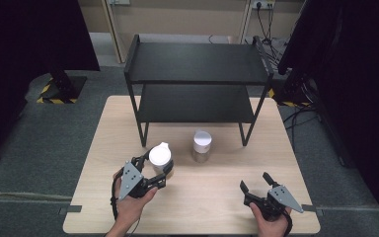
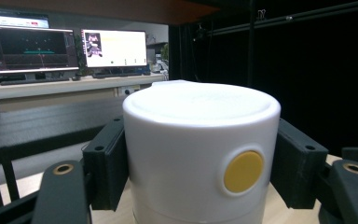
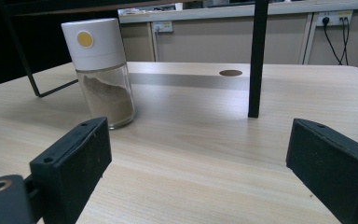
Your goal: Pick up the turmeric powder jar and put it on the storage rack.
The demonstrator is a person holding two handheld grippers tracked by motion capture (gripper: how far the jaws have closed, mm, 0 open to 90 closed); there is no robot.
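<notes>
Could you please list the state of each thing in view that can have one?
Left hand-held gripper: shut on the held jar.
Held jar: white lid on, upright.
Right hand-held gripper: open, holding nothing.
Second jar: lid on, upright, partly filled with brown powder.
Black shelf: both tiers bare.

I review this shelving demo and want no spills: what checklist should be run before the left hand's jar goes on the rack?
1. Left gripper clamped on the held jar: ok.
2. Held jar upright: ok.
3. Its white lid seated: ok.
4. Rack lower shelf free: ok.
5. Second jar stands apart from the held one: ok.
6. Right gripper open, away from both jars: ok.
</notes>
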